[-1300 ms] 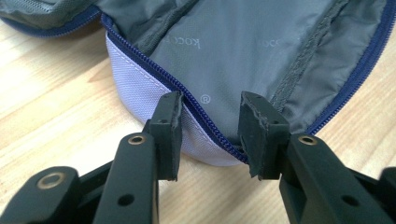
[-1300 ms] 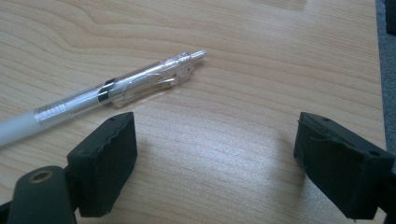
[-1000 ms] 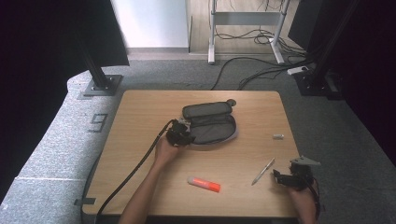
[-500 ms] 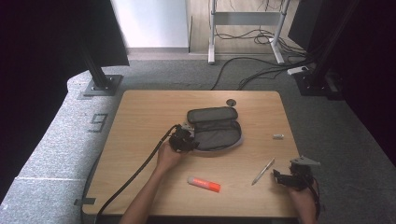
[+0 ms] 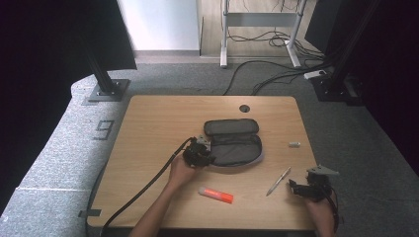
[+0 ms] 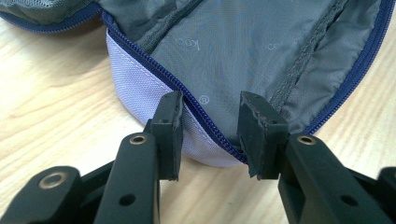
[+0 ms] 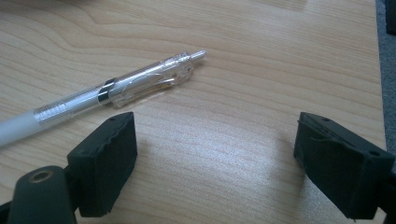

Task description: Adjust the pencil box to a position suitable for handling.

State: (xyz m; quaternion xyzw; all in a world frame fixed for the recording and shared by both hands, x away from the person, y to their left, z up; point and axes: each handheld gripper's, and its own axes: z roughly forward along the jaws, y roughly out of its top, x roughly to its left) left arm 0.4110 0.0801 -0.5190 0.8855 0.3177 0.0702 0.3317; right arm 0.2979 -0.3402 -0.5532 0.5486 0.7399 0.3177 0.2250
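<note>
A grey pencil case [image 5: 232, 143] with a blue zipper lies unzipped at the table's middle, its lid folded back. My left gripper [image 5: 203, 157] is at its left end. In the left gripper view the case's [image 6: 243, 51] rim runs between the jaws of my left gripper [image 6: 210, 135], one pad outside the lilac wall and one on the lining, so it is shut on that edge. My right gripper [image 5: 295, 187] rests at the front right, open, over bare wood [image 7: 215, 149]. A clear pen [image 5: 278, 181] lies just left of it, and its clip end [image 7: 116, 88] is beyond the left jaw.
An orange-and-white marker [image 5: 216, 195] lies near the front edge between the two hands. A small white piece [image 5: 294, 144] sits near the right edge of the table [image 5: 148, 128]. A cable hole [image 5: 244, 108] is at the back. The left gripper's cable trails off the front left.
My left gripper has slid to the right across the table, and the pencil case has moved right with it. The right gripper and the pen have stayed put.
</note>
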